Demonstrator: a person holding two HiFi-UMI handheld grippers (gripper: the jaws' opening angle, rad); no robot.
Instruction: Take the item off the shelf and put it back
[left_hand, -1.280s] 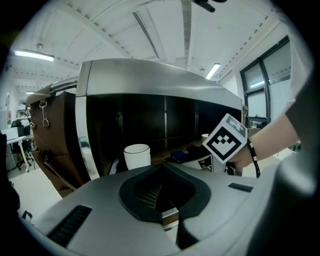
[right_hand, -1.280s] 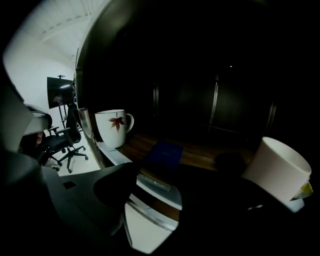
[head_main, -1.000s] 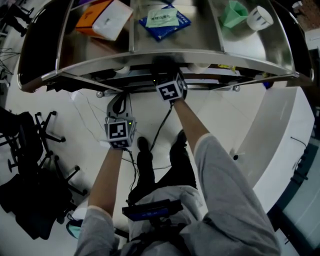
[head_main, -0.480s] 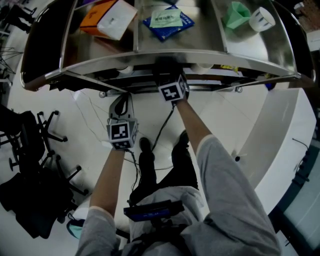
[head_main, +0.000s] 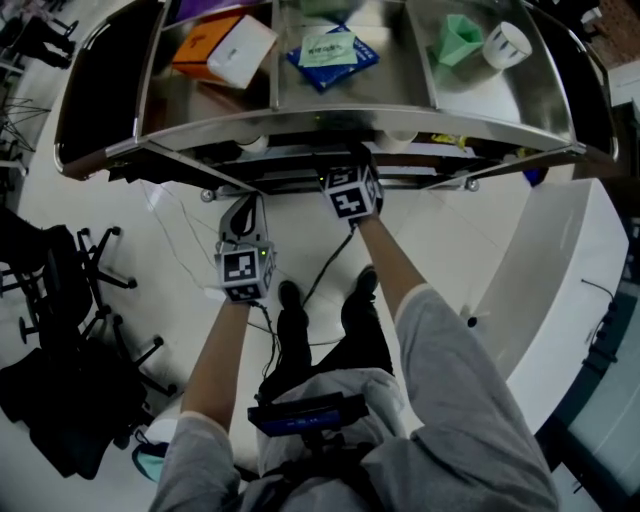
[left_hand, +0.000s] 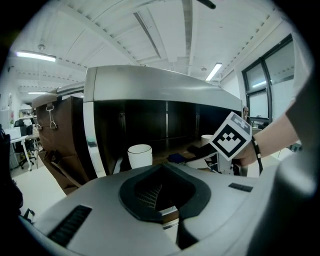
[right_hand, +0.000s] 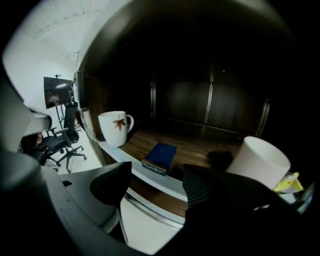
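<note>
Presently no print is legible: the blue box (right_hand: 160, 156) shows only a pale strip on its near edge, too small to read; the white mug (right_hand: 114, 127) bears a red leaf motif, contents not visible. Blue box lies flat on the wooden shelf (right_hand: 200, 145), between mug and a plain white cup (right_hand: 260, 161), apart from both. Right gripper (right_hand: 155, 186) reaches to the shelf edge, arm extended, jaws opening, nothing between them, box just ahead. Left gripper (left_hand: 159, 196) hangs nearer the body, jaws together, empty.
</note>
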